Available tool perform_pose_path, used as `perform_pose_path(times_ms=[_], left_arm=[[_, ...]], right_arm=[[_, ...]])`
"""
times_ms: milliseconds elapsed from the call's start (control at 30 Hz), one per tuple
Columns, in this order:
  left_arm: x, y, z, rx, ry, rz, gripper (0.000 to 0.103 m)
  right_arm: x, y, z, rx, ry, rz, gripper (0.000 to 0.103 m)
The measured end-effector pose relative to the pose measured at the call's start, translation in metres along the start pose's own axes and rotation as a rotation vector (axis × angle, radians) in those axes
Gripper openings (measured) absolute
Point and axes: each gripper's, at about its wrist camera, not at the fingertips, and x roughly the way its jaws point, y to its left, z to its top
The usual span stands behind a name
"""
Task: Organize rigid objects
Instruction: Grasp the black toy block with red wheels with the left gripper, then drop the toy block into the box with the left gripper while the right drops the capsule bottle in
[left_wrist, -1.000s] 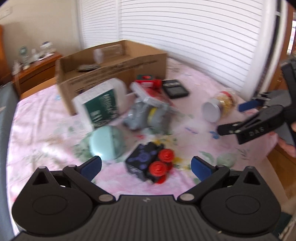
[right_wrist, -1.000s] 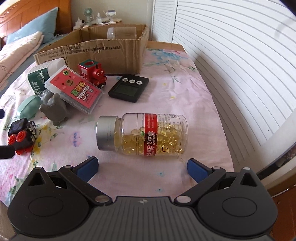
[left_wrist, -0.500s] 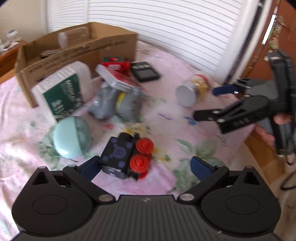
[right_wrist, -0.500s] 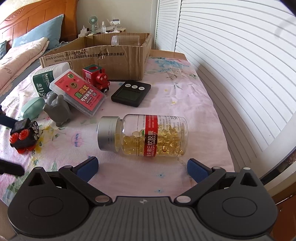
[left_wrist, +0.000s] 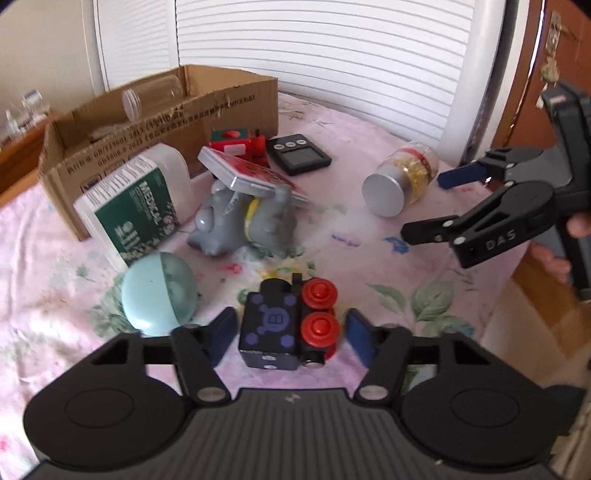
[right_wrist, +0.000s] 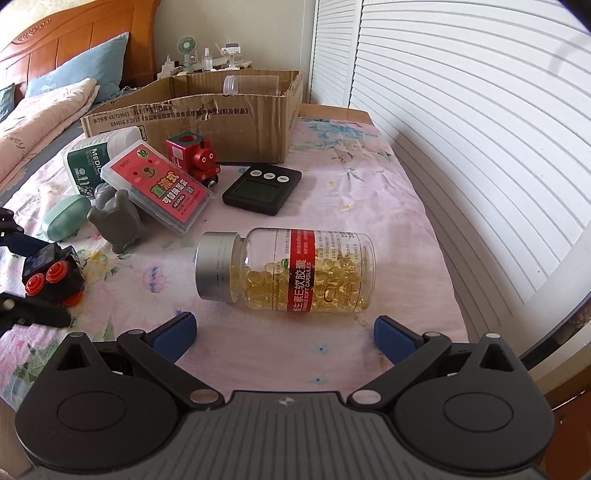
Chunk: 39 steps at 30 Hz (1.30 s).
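A black toy train with red wheels (left_wrist: 286, 323) lies on the pink floral bedsheet (left_wrist: 369, 258) between the blue pads of my left gripper (left_wrist: 288, 334). Its jaws are closing, and a thin gap still shows on each side of the toy. In the right wrist view the same toy (right_wrist: 51, 275) sits at the far left between the left gripper's dark fingers (right_wrist: 37, 314). My right gripper (right_wrist: 284, 332) is open just short of a clear bottle of yellow capsules (right_wrist: 295, 269) lying on its side, silver cap to the left. The right gripper (left_wrist: 424, 206) also shows in the left wrist view.
An open cardboard box (right_wrist: 207, 110) with a clear jar (right_wrist: 251, 85) inside stands at the back. In front lie a red toy train (right_wrist: 192, 158), a black timer (right_wrist: 262, 188), a red card case (right_wrist: 159, 188) on a grey elephant (left_wrist: 240, 225), a green-labelled bottle (left_wrist: 136, 206) and a teal case (left_wrist: 159, 295).
The left gripper's jaws have come in from wide open to close beside the black toy train, which now sits centred between them. The right gripper has stayed put, open.
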Motion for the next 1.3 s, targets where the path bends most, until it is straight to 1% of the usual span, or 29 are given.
perform_pose_path(times_ms=[67,267,433,533,633,733,867,933,967,1300], left_arm=[[-0.001,-0.002,0.001,0.000,-0.002,-0.007,0.049],[-0.008,0.004,-0.007,-0.039,0.000,0.021,0.049],[-0.016,0.012,-0.018,-0.078,-0.001,0.050,0.049],[-0.020,0.015,-0.022,-0.092,-0.005,0.057,0.049],[-0.020,0.016,-0.023,-0.099,-0.008,0.056,0.049],[-0.020,0.016,-0.023,-0.100,-0.006,0.057,0.049],[-0.020,0.018,-0.022,-0.113,0.000,0.052,0.049],[-0.020,0.019,-0.020,-0.121,0.007,0.050,0.048],[-0.020,0.020,-0.020,-0.124,0.010,0.047,0.048],[-0.026,0.019,-0.015,-0.118,0.025,0.043,0.048]], right_arm=[[0.000,0.000,-0.001,-0.001,-0.005,0.000,0.103],[-0.003,-0.002,0.001,-0.001,-0.007,0.019,0.103],[-0.001,-0.007,0.009,0.052,-0.002,0.062,0.103],[0.005,-0.005,0.016,0.058,0.002,0.042,0.103],[0.010,-0.001,0.024,0.054,0.006,0.004,0.103],[0.011,0.003,0.030,0.058,0.007,-0.002,0.103],[0.014,0.006,0.036,0.058,0.035,-0.034,0.103],[0.014,0.006,0.038,0.058,0.052,-0.045,0.098],[0.014,0.005,0.039,0.059,0.059,-0.046,0.097],[0.010,-0.001,0.048,0.029,0.121,0.022,0.096]])
